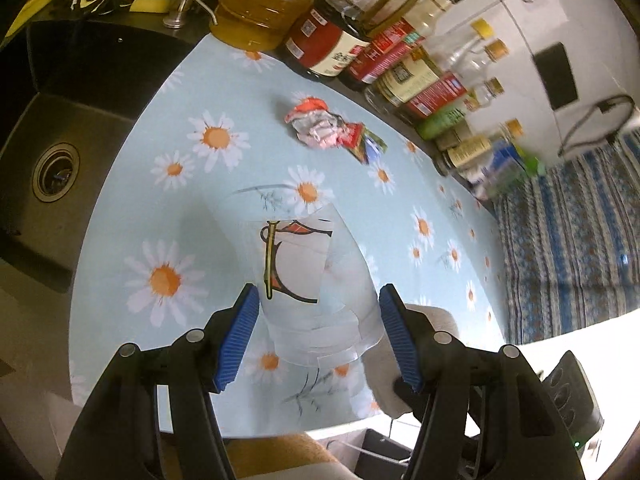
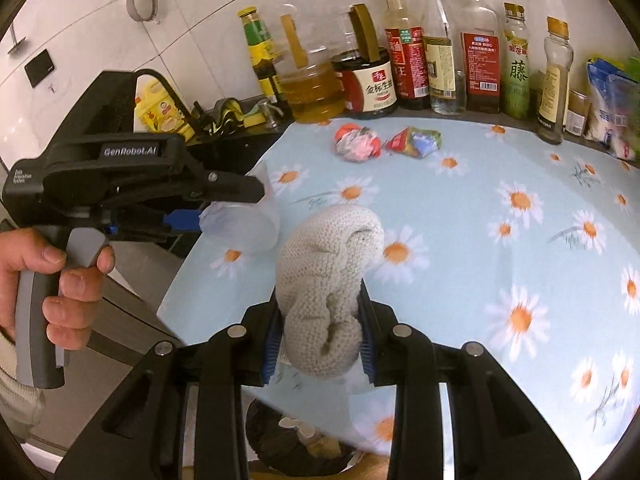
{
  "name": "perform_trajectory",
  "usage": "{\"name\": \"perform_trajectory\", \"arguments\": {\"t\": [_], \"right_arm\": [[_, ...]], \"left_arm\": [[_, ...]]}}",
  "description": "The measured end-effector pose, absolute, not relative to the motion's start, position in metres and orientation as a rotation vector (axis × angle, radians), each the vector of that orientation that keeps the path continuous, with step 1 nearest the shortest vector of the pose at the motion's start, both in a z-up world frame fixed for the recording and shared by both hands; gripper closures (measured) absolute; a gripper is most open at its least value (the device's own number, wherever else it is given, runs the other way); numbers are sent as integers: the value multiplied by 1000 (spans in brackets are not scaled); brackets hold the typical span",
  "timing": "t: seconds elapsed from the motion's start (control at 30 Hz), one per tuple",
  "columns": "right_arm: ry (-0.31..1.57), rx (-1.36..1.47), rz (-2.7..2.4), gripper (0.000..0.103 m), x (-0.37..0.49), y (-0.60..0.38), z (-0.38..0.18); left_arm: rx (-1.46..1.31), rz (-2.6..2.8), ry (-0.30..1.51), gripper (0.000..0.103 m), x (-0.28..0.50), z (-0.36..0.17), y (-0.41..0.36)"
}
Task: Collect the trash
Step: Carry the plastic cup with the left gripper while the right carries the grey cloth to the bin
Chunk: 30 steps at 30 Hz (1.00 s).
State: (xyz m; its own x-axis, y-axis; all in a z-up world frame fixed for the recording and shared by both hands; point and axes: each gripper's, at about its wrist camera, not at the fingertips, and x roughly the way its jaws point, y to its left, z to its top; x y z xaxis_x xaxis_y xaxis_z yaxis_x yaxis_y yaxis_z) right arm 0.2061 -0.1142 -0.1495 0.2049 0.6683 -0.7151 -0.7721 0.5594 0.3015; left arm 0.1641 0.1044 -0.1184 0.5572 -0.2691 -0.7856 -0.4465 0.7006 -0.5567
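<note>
Home kitchen: sink (image 1: 52,160), condiment bottles (image 2: 440,52), tiled wall (image 2: 192,20).

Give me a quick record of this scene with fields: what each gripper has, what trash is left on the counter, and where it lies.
left gripper: shut on clear plastic cup
right gripper: shut on grey knitted cloth
trash left: two crumpled wrappers
location: on daisy-print tablecloth, near bottle row
bin: dark, below counter edge
</note>
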Motion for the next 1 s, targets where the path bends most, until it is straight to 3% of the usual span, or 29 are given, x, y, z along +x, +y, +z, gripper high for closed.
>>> {"name": "perform_trajectory", "arguments": {"t": [0.43, 1.0], "right_arm": [[955, -127, 931, 69, 118, -121, -158], [1088, -93, 864, 69, 59, -128, -208]], "left_arm": [[-815, 14, 1028, 43, 95, -136, 97], [-757, -40, 1118, 43, 17, -172, 77]]}}
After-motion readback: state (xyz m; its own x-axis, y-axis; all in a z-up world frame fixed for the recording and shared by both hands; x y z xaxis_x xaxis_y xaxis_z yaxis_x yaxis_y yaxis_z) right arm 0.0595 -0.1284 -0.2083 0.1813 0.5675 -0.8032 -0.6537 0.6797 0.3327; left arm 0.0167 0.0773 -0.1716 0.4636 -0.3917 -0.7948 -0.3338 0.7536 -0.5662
